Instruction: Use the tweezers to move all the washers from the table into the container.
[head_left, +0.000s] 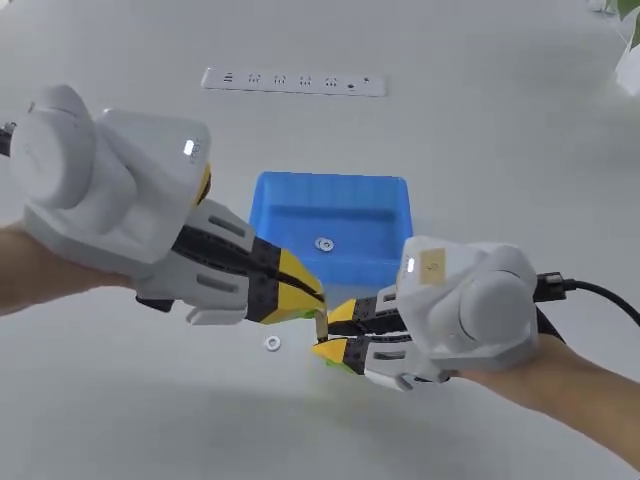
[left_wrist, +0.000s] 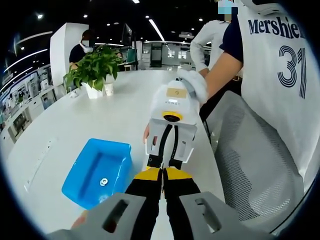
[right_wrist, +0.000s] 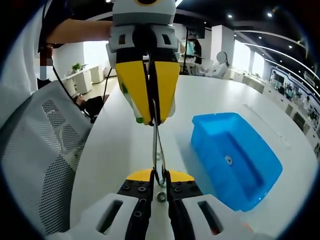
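Grip: left gripper (right_wrist: 151, 119), right gripper (right_wrist: 159, 176) both clenched on tweezers (right_wrist: 157, 145), tip to tip | Washer (right_wrist: 161, 196): on table just under right gripper's tips | Container (head_left: 300, 195): beyond tips | Advice: settle one firm hold before dipping.

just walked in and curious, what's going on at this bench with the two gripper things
A person holds a gripper in each hand, tips facing each other over a white table. The left gripper and right gripper both look shut on the thin tweezers between them. One washer already lies in the blue container. A loose washer sits on the table below the gripper tips.
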